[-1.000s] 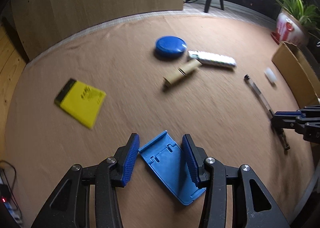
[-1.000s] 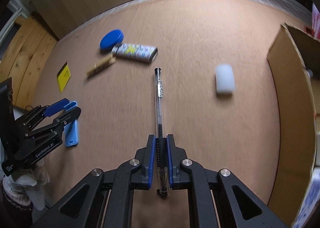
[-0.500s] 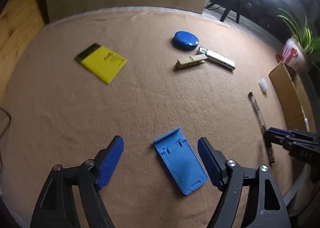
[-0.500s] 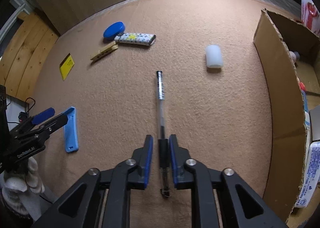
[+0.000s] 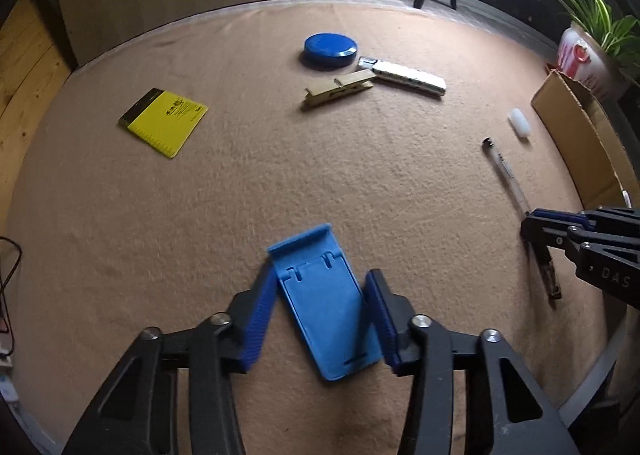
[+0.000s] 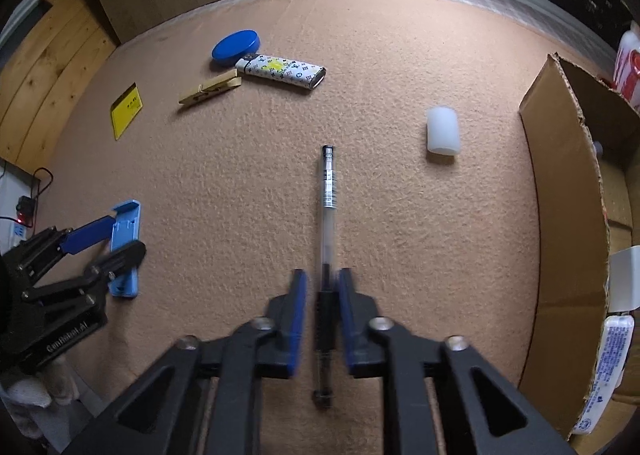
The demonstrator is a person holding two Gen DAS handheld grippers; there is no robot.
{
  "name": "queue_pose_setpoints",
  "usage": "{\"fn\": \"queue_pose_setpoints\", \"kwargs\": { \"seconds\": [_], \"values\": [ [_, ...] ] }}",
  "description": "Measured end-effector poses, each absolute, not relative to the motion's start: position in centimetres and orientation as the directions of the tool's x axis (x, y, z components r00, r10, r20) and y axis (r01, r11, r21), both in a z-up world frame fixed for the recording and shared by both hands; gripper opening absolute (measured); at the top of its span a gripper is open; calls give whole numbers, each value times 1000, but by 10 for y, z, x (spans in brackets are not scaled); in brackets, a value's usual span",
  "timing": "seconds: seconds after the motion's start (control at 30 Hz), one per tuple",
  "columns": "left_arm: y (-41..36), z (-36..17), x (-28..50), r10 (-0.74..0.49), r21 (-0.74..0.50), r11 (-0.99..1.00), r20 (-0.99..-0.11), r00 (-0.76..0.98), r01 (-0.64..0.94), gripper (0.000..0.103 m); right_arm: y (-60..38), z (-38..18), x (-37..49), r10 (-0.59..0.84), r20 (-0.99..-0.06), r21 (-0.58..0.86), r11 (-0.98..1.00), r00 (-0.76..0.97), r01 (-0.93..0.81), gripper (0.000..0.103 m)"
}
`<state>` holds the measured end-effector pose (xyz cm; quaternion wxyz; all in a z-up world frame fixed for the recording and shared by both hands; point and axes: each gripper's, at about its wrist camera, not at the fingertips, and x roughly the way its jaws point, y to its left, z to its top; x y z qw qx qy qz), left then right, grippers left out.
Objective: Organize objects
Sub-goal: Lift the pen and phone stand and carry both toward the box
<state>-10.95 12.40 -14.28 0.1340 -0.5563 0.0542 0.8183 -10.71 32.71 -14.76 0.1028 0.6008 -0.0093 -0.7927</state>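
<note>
A blue plastic phone stand (image 5: 326,303) lies flat on the tan felt table, between the pads of my left gripper (image 5: 320,283); the jaws stand close against its sides with small gaps. It also shows in the right wrist view (image 6: 125,243). A clear ballpoint pen (image 6: 327,215) lies on the felt, its rear part between the pads of my right gripper (image 6: 322,279), which are slightly apart from it. The pen also shows in the left wrist view (image 5: 505,175).
A blue round lid (image 5: 329,49), a patterned lighter (image 5: 404,75), a wooden clothespin (image 5: 338,89), a yellow notepad (image 5: 165,120) and a white cylinder (image 6: 441,130) lie on the felt. An open cardboard box (image 6: 568,223) stands at the right.
My left gripper, wide open above the stand half a second ago, has come down and narrowed around it. My right gripper's jaws have opened off the pen.
</note>
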Motion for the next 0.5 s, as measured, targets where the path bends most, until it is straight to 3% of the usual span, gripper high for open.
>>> {"fn": "queue_pose_setpoints", "kwargs": {
  "seconds": [0.23,0.5],
  "values": [
    [118,-136,-113,234,-152,-953,-919,-317,-264,40,344,-140,-101,-228,-932,206,-973,-280,109,10],
    [139,-110,-116,292,-188,-932,-896,-335,-310,40,376,-94,-82,-278,-887,268,-960,-369,79,10]
  ]
}}
